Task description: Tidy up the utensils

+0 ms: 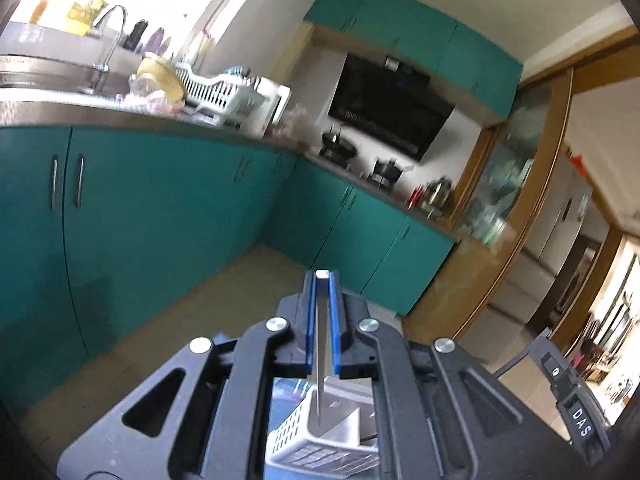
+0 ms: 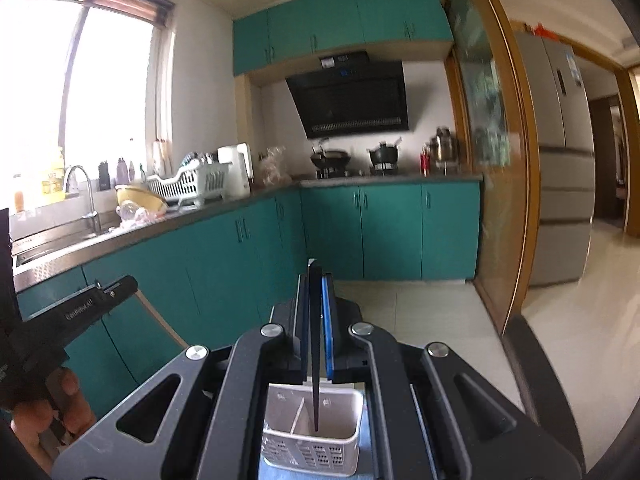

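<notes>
My left gripper [image 1: 322,280] is shut on a thin silver utensil [image 1: 320,344] that hangs down between the blue pads; its lower end reaches into a white perforated caddy [image 1: 316,440] below. My right gripper [image 2: 316,276] is shut on a thin black utensil [image 2: 316,360] that hangs down into the same white divided caddy [image 2: 312,440]. The caddy has a divider inside. The left gripper's body [image 2: 80,312] and the hand that holds it show at the left of the right wrist view.
Teal cabinets [image 2: 224,256] run under a dark counter with a sink and tap [image 2: 86,200], a white dish rack [image 2: 192,184], pans on a stove [image 2: 332,158] and a range hood [image 2: 348,100]. A fridge [image 2: 564,160] stands beyond the wooden doorway.
</notes>
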